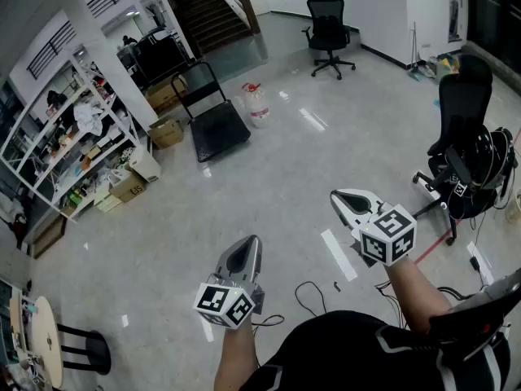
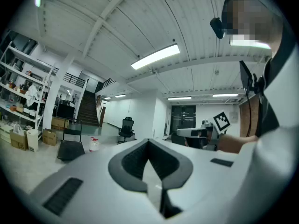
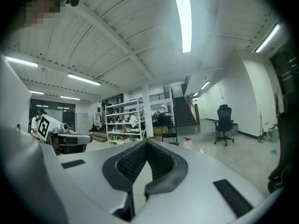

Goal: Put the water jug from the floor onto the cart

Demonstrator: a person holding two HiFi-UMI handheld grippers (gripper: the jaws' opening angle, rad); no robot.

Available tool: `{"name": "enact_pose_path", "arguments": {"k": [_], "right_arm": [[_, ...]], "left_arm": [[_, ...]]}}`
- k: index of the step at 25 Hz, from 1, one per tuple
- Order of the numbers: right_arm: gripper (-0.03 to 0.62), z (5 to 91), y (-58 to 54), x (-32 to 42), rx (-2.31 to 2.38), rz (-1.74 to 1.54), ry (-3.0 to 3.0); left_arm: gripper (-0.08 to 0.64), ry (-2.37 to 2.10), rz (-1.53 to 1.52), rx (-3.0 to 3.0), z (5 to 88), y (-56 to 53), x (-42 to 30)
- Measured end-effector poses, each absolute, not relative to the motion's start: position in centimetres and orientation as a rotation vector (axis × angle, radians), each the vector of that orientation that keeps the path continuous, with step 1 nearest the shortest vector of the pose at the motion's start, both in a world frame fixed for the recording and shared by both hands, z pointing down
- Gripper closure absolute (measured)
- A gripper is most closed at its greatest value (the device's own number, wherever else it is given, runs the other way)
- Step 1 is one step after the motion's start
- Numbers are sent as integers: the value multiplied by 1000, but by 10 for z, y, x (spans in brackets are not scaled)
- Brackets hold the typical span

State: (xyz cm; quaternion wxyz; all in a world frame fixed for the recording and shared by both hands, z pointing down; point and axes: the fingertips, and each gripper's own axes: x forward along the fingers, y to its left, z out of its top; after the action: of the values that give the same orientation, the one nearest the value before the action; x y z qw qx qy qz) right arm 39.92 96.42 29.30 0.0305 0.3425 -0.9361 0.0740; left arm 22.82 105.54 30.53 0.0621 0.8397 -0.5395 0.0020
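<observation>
The water jug (image 1: 257, 104), clear with a red cap, stands on the floor far ahead, just right of the black flat cart (image 1: 216, 130) with its upright handle. It also shows small in the left gripper view as the jug (image 2: 94, 144) beside the cart (image 2: 71, 149), and in the right gripper view as the jug (image 3: 187, 140) beside the cart (image 3: 169, 136). My left gripper (image 1: 251, 242) and right gripper (image 1: 339, 195) are held near my body, level, far from both. Both are shut with nothing between the jaws, left (image 2: 148, 142) and right (image 3: 146, 143).
A white shelf rack (image 1: 65, 137) full of items and cardboard boxes (image 1: 165, 131) line the left side. A staircase (image 1: 203, 6) rises behind the cart. One office chair (image 1: 329, 31) stands far back, another (image 1: 464, 145) at the right. Cables (image 1: 313, 296) lie by my feet.
</observation>
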Motion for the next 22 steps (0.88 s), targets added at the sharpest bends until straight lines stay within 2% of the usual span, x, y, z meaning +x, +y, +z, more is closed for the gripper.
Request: {"name": "enact_pose_path", "arguments": {"k": [22], "right_arm": [[591,297,967,368,1053,225,-2871]], "left_arm": [[560,-1622,30,2549,315,1066,202]]}}
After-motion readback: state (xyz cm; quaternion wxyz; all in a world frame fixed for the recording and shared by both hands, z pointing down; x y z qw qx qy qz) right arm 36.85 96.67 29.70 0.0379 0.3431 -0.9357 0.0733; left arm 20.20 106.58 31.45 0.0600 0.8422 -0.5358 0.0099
